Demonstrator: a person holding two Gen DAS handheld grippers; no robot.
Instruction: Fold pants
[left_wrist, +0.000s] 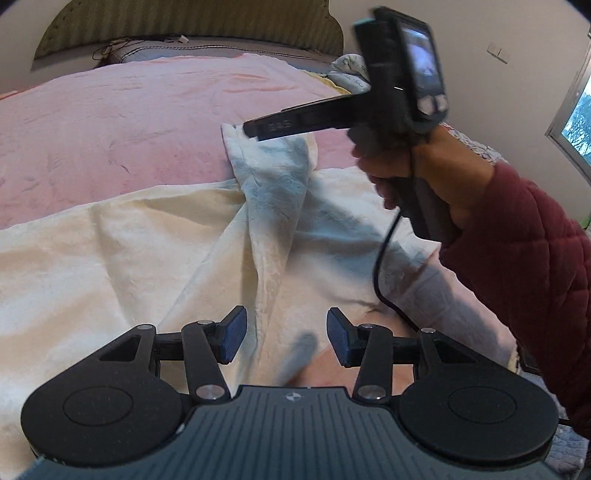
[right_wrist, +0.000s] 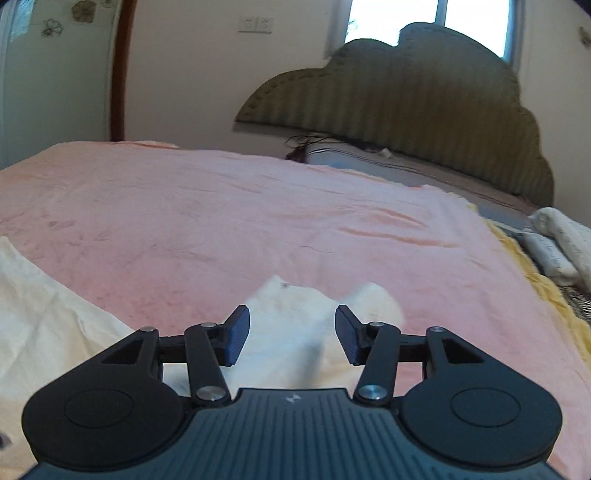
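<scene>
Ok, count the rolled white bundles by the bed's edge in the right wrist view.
2, stacked at the far right beside the pink blanket: upper roll, lower roll. The frame edge may hide more.

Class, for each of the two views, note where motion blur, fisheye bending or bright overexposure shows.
Left wrist view: the right gripper and hand are motion-blurred, and the pants look soft; the bed bulges from fisheye. Right wrist view: the window is blown out white, and the headboard is smeared.

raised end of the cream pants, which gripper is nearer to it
Right. The right gripper is open just over the raised end of the cream pants; the left gripper hangs open lower down the cloth.
</scene>
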